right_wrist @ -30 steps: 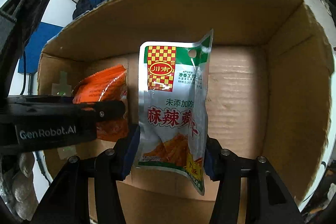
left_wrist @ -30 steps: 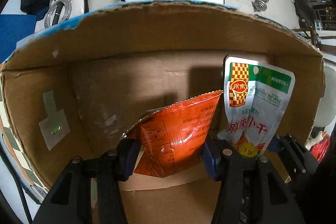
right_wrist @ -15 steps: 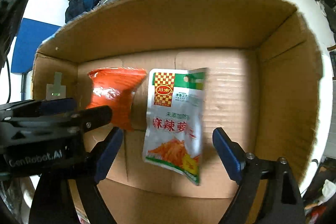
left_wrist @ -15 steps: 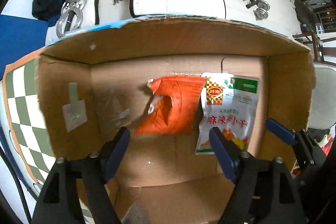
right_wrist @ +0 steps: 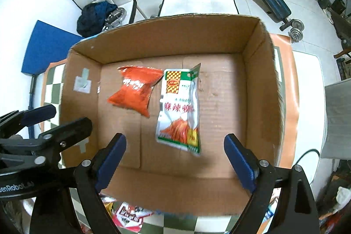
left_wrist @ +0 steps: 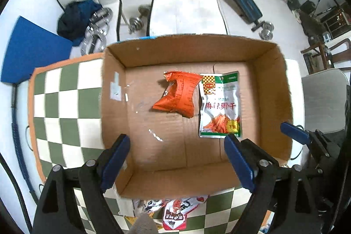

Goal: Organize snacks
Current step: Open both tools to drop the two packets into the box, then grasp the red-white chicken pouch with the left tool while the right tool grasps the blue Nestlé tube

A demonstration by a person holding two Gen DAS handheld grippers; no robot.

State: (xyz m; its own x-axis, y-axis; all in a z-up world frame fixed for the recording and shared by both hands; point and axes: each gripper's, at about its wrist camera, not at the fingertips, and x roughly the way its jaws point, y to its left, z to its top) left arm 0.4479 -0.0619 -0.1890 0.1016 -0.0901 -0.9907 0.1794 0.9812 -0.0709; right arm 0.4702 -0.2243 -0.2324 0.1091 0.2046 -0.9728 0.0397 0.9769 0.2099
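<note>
Both tools, left tool (left_wrist: 176, 159) and right tool (right_wrist: 175, 159), are spreading, gripping nothing; the silver foil snack pouch (right_wrist: 178, 109) is risking overlapping the crinkled orange snack packet (right_wrist: 133, 90) inside the brown cardboard box (right_wrist: 258, 89).

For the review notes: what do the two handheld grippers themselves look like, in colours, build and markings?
Both match. The left gripper and right gripper have matt black plastic arms with silver screw heads, ending in flat blue pads. In the right wrist view, the left gripper's body carries white lettering that looks like "GenRobot.AI". A grey gloved fingertip shows at the left view's bottom edge.
</note>
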